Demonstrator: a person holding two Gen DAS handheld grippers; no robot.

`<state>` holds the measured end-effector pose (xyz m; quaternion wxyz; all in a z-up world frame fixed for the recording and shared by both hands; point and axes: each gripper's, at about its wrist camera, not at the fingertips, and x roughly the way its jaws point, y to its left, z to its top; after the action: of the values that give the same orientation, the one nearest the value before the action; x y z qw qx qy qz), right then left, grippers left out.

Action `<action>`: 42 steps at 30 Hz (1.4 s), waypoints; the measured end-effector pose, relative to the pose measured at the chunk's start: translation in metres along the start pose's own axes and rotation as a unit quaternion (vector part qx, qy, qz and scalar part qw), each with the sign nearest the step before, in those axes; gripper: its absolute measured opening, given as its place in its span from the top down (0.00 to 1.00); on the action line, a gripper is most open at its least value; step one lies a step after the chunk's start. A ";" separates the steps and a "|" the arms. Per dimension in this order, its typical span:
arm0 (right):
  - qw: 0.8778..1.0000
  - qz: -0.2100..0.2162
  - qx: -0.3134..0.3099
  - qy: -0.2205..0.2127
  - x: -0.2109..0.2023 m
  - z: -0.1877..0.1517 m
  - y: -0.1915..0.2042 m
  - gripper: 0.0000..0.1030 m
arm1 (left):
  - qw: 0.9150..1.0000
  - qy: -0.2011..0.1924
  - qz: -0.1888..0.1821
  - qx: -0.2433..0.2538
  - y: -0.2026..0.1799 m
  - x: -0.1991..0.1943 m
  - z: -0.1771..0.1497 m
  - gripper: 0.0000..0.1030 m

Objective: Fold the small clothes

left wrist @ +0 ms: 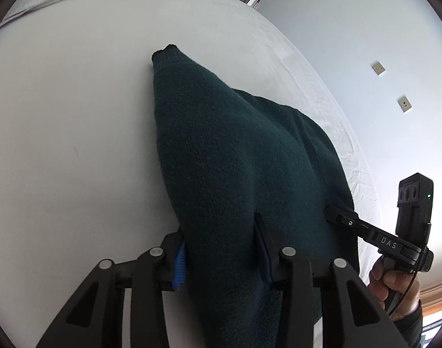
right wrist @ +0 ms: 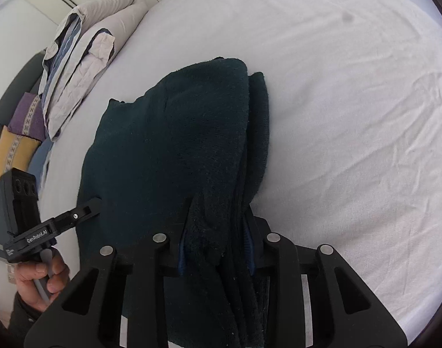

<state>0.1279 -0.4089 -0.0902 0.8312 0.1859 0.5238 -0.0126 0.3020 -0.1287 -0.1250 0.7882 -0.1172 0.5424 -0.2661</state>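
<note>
On the white-sheeted bed (left wrist: 61,116), a dark green knitted sweater (left wrist: 235,159) lies partly raised, its near edge gathered up between the two claws while the far part with a ribbed cuff (left wrist: 164,52) rests on the sheet. The left claw (left wrist: 221,249) pinches a thick fold of the knit between its blue-padded fingers (left wrist: 178,264), the cloth filling the whole gap. In the right wrist view the right claw (right wrist: 216,246) likewise clamps a bunched, layered edge of the sweater (right wrist: 177,145), blue pads just visible on each side of the fabric. Each claw shows up in the other's camera: the right one (left wrist: 339,217) sits at the sweater's right edge, gripped by the person's right hand (left wrist: 395,287); the left one (right wrist: 87,207) touches the sweater's left edge, held by the left hand (right wrist: 43,278). A folded grey quilt with blue lining (right wrist: 81,58) lies at the far side of the bed, near a purple cushion (right wrist: 26,116) and a yellow cushion (right wrist: 10,150). Two wall sockets (left wrist: 377,68) show on the pale wall beyond the bed.
</note>
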 end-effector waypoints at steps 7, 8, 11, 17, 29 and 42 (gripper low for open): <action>0.970 -0.182 -0.156 -0.030 0.006 -0.018 0.077 0.79 | 0.998 0.000 0.054 0.028 -0.022 -0.009 -0.001 0.65; 0.967 -0.191 -0.163 -0.037 0.005 -0.020 0.083 0.79 | 0.998 -0.004 0.061 0.035 -0.025 -0.013 -0.002 0.66; 0.974 -0.162 -0.147 -0.060 -0.013 -0.024 0.095 0.81 | 0.995 -0.022 0.075 0.057 -0.031 -0.036 -0.011 0.66; 0.968 -0.124 -0.194 -0.103 -0.056 -0.063 0.163 0.81 | 0.990 -0.066 0.088 0.082 -0.014 -0.112 -0.046 0.66; 0.973 -0.004 -0.224 -0.062 -0.049 -0.179 0.285 0.81 | 0.987 -0.073 0.125 0.072 0.077 -0.218 -0.161 0.66; 0.989 0.145 -0.039 -0.012 0.027 -0.206 0.210 0.66 | 0.995 -0.070 0.068 -0.017 0.153 -0.196 -0.197 0.44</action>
<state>0.0067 -0.1421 -0.1302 0.8374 0.2269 0.4810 0.1261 0.1129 0.1264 -0.1176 0.8382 -0.1122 0.4973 -0.1937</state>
